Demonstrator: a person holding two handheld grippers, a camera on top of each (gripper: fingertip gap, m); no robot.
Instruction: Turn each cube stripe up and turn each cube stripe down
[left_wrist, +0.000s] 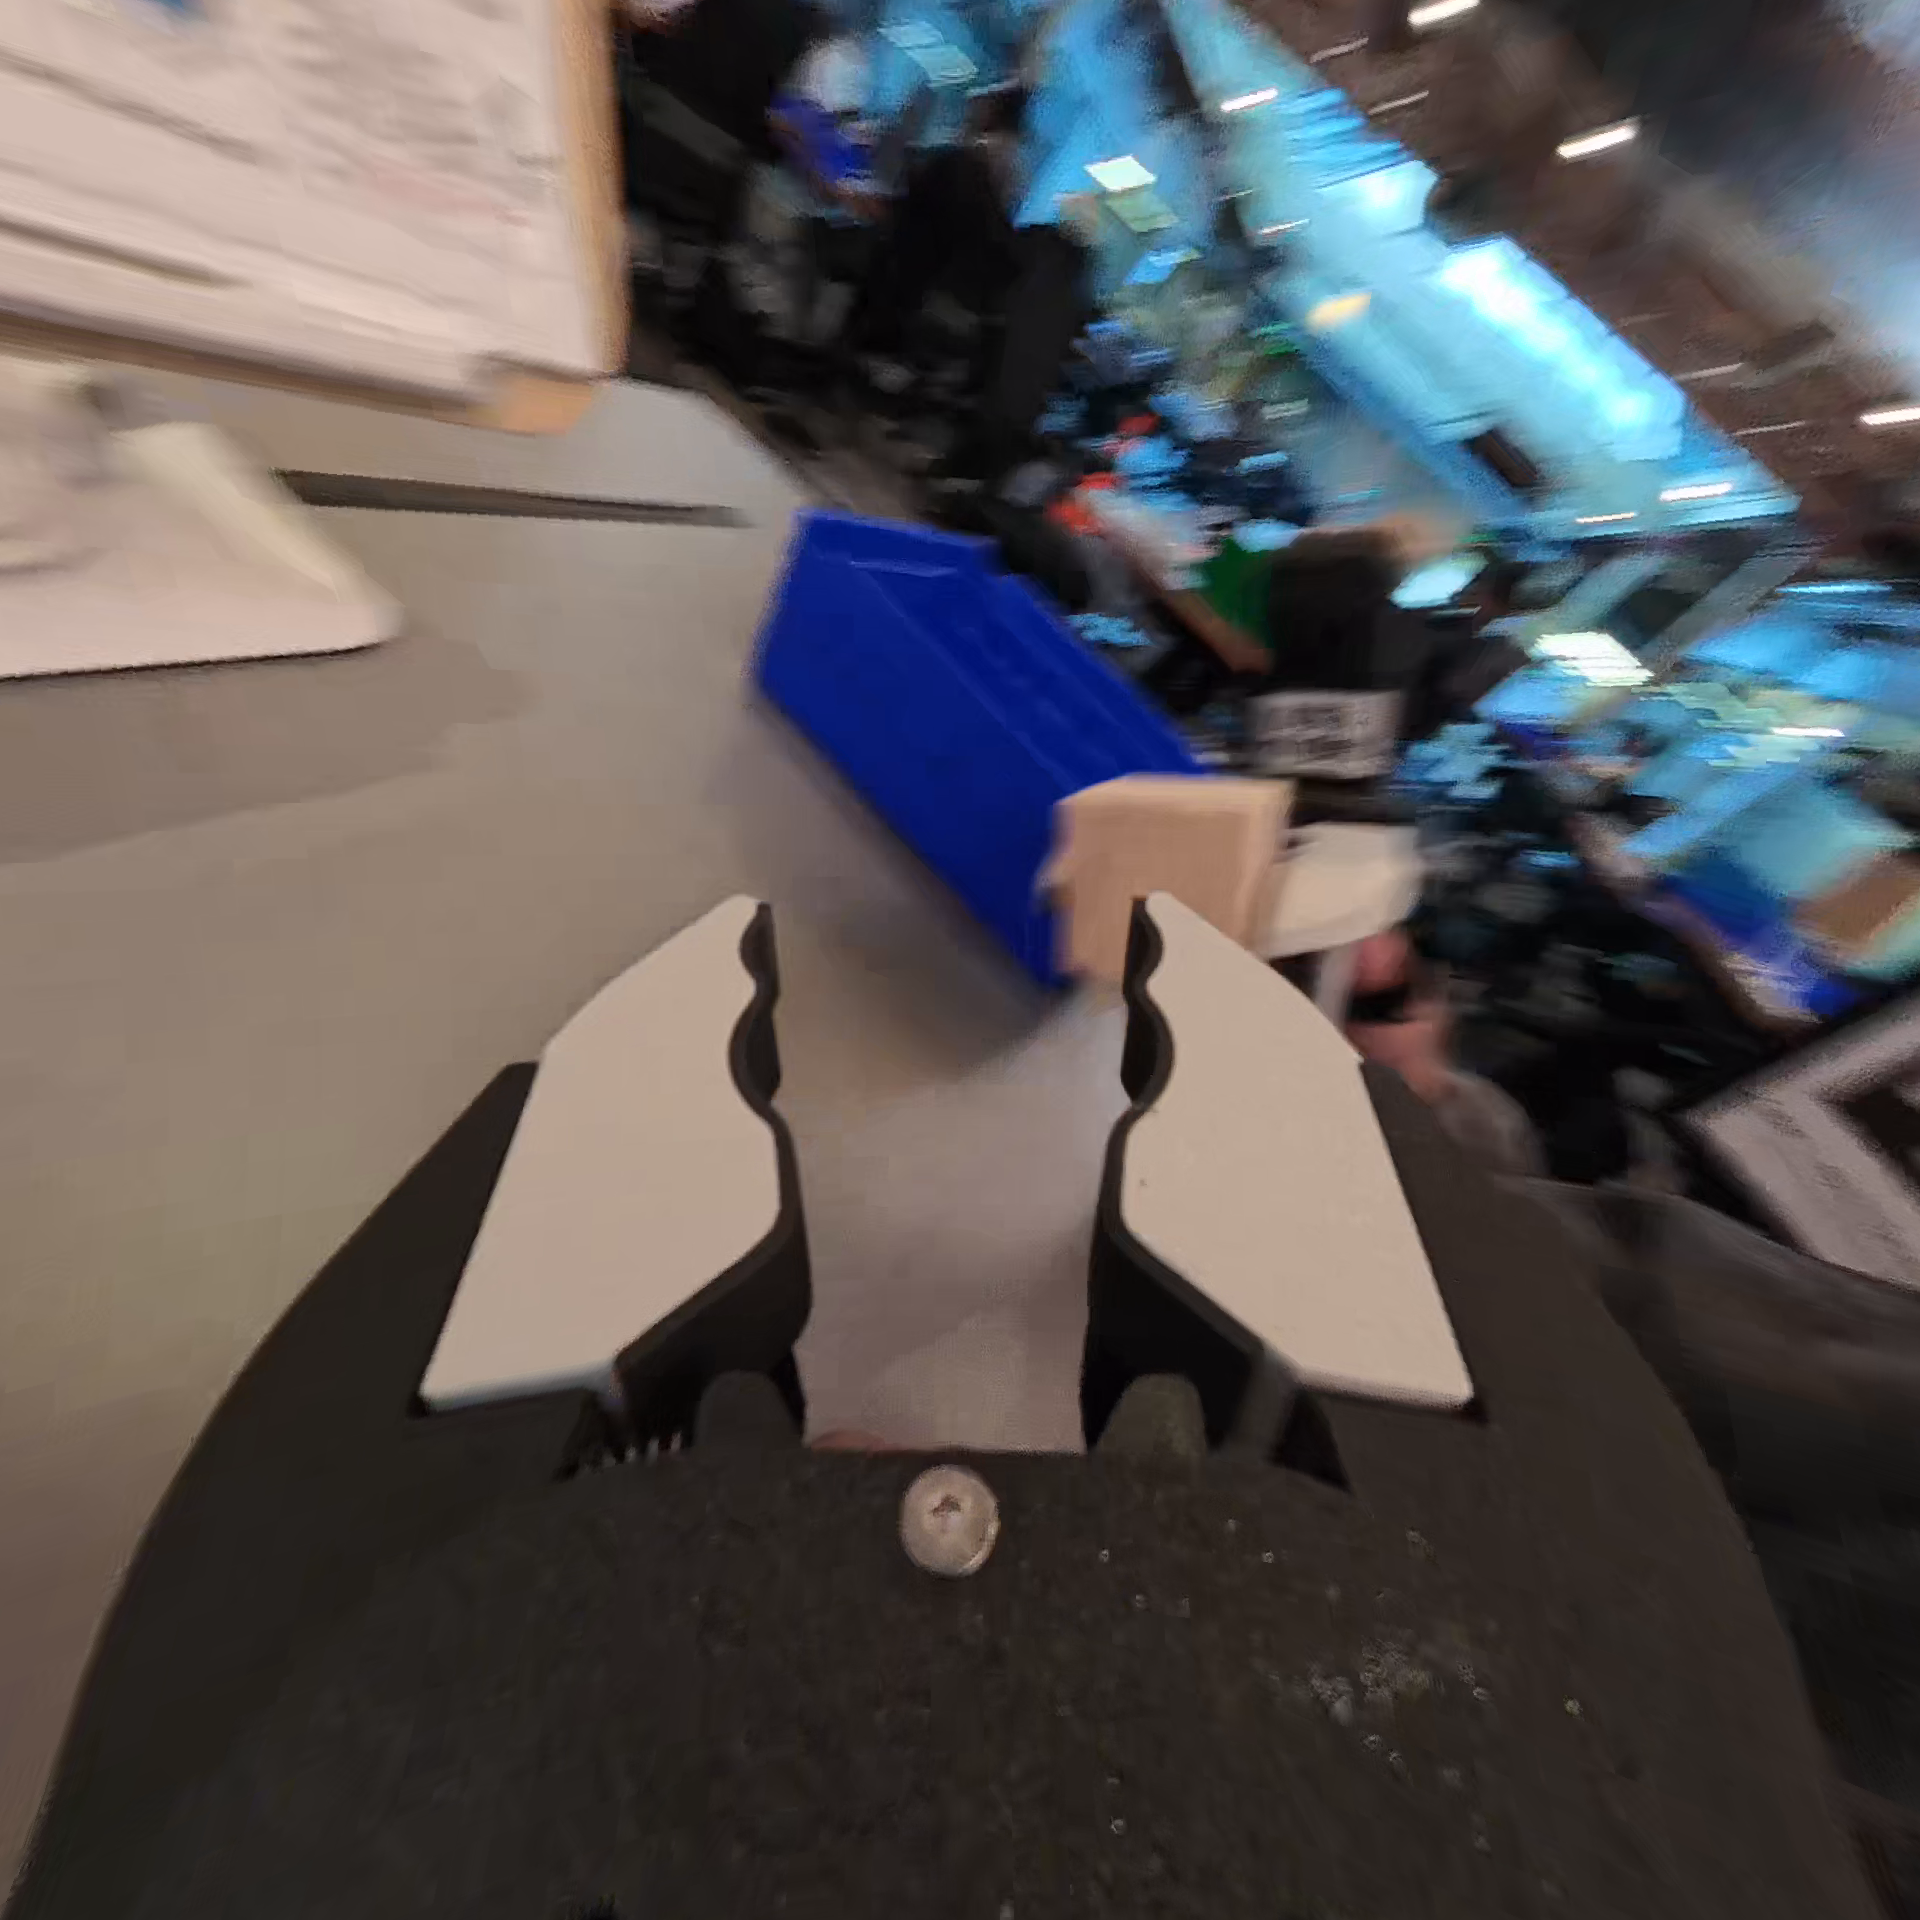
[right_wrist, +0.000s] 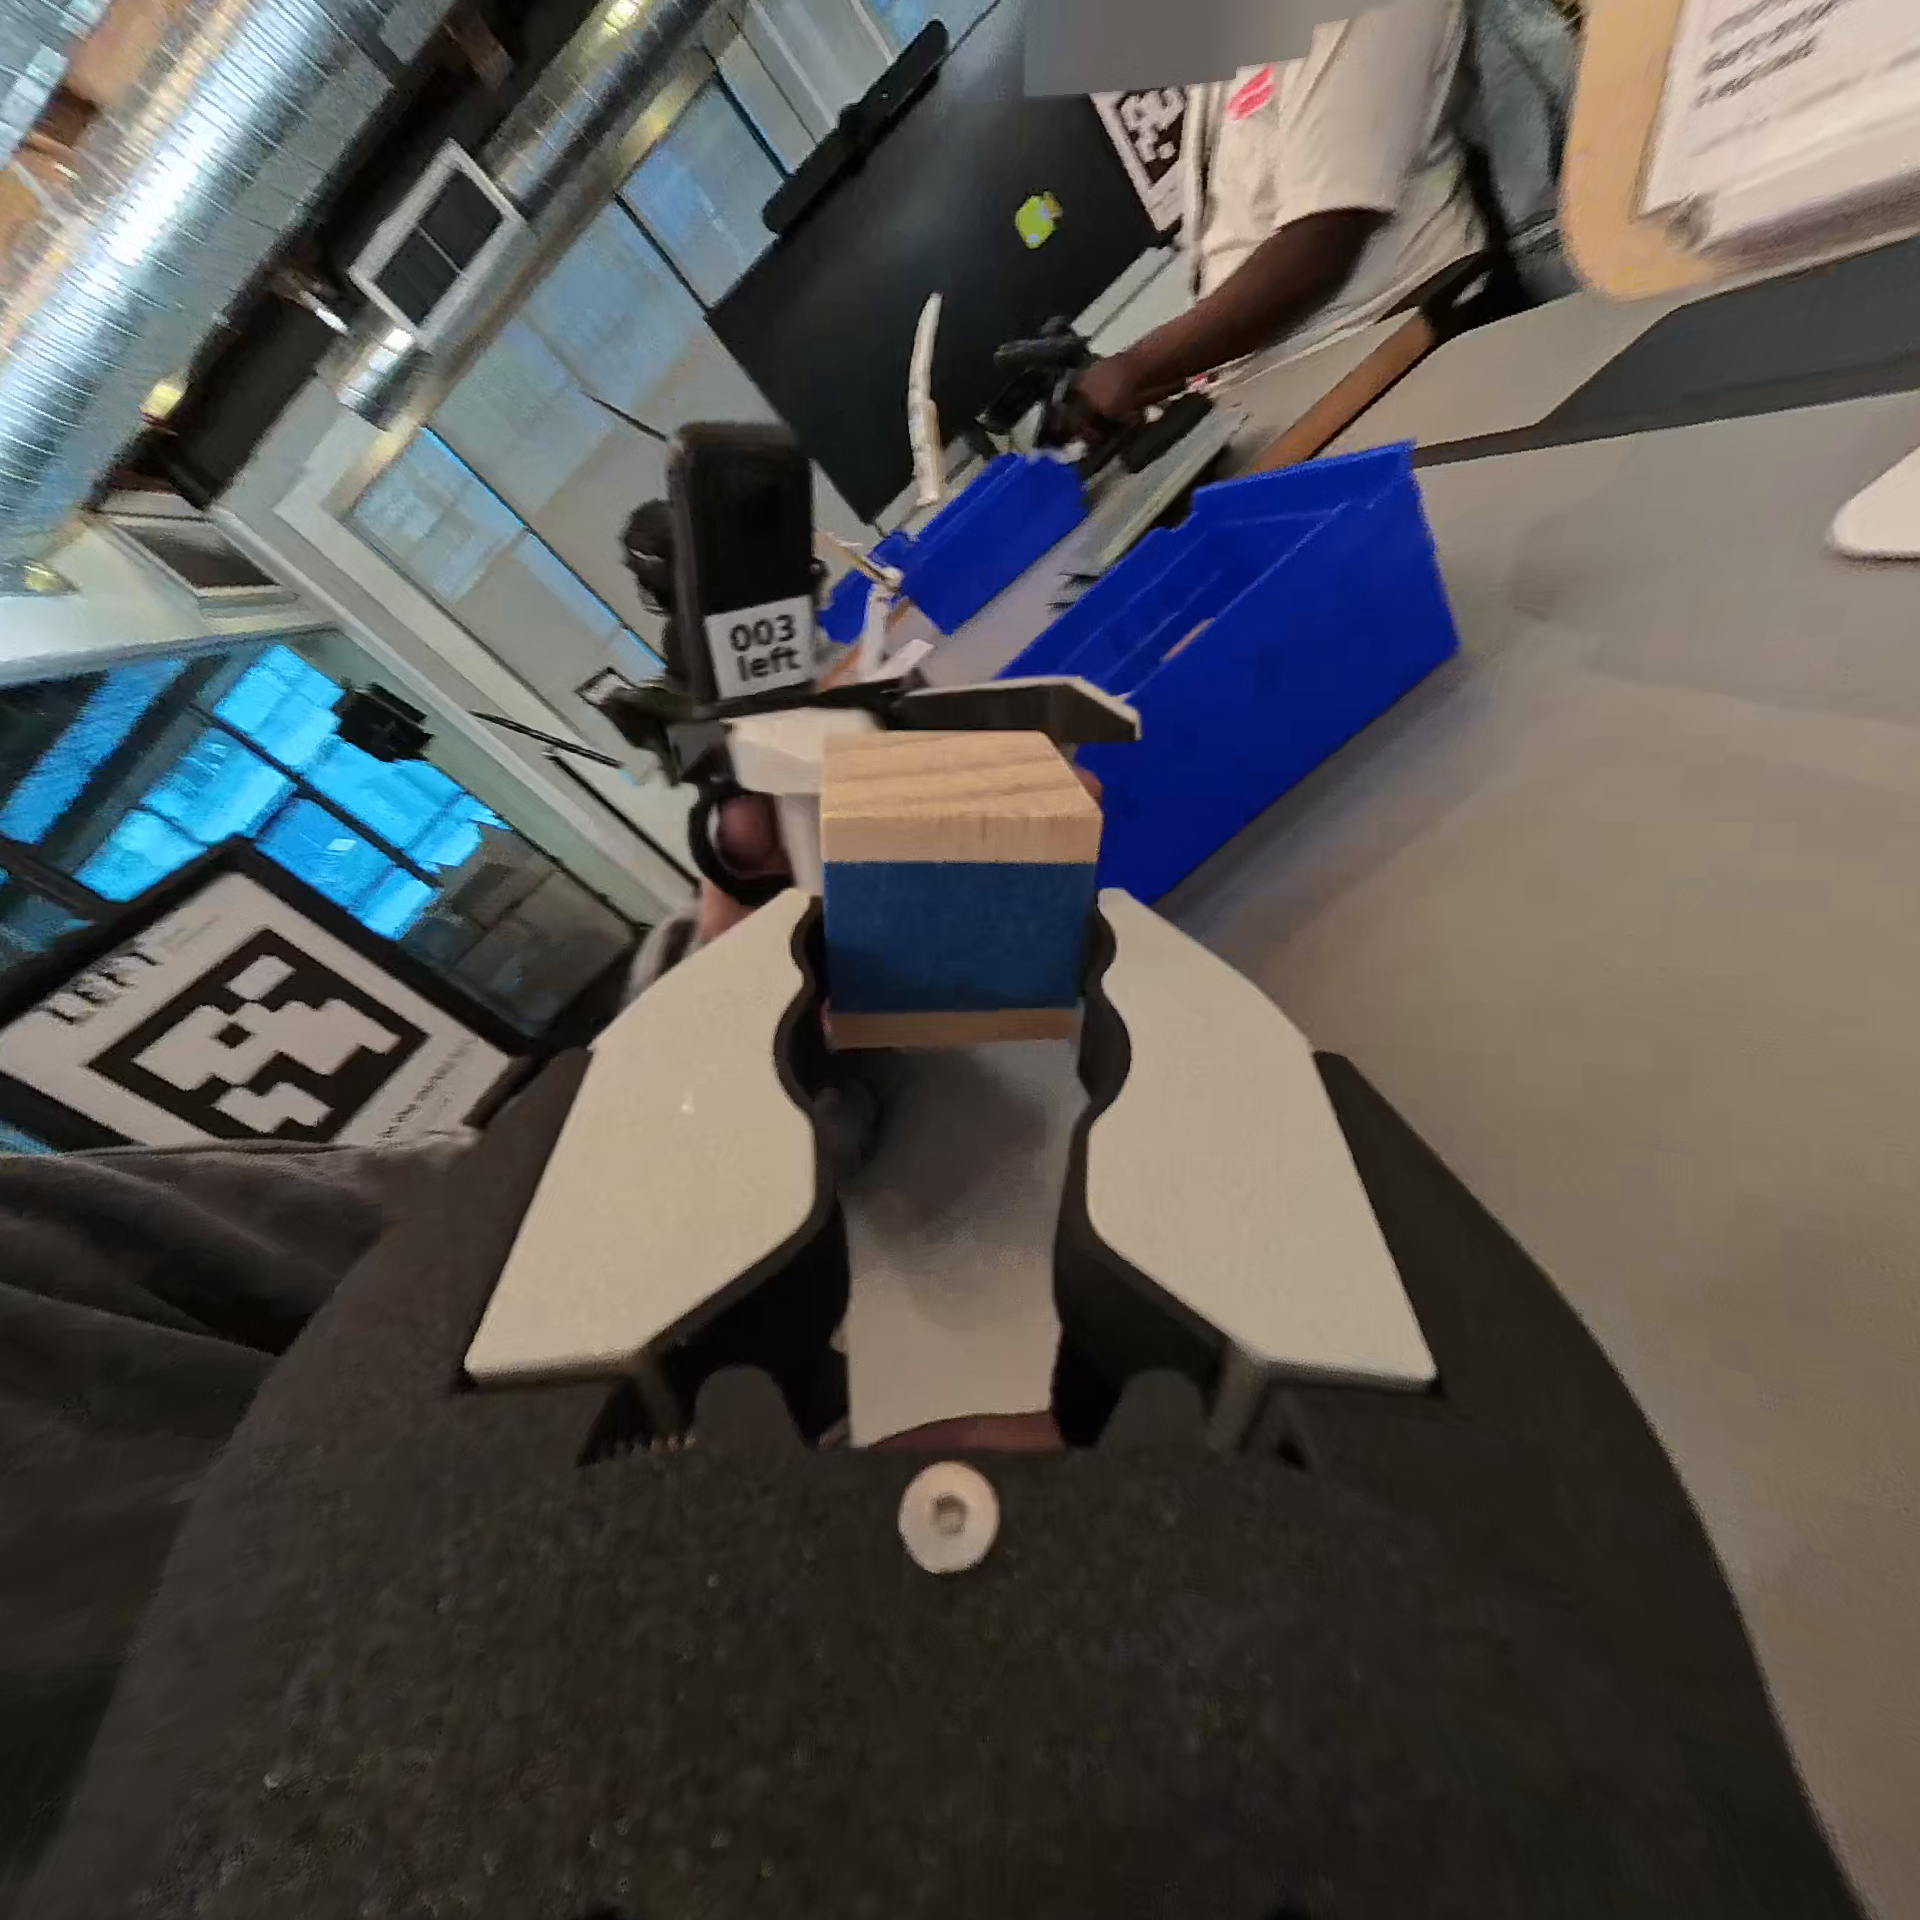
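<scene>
Grey tabletop (right_wrist: 1558, 1039) carries a blue bin (right_wrist: 1278, 665) beyond both tools. Right gripper (right_wrist: 954, 971), jaws closed against the sides of a wooden cube (right_wrist: 961, 831), holds it clear of the table, blue stripe facing the camera. Left gripper (left_wrist: 951, 920), jaws parted and empty, points just left of the cube, with the bin beyond. Cube (left_wrist: 1174, 883) appears plain from this side.

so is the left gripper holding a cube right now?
No. In the left wrist view the left gripper is open with only grey table between its fingers; the wooden cube is in the right gripper.
</scene>
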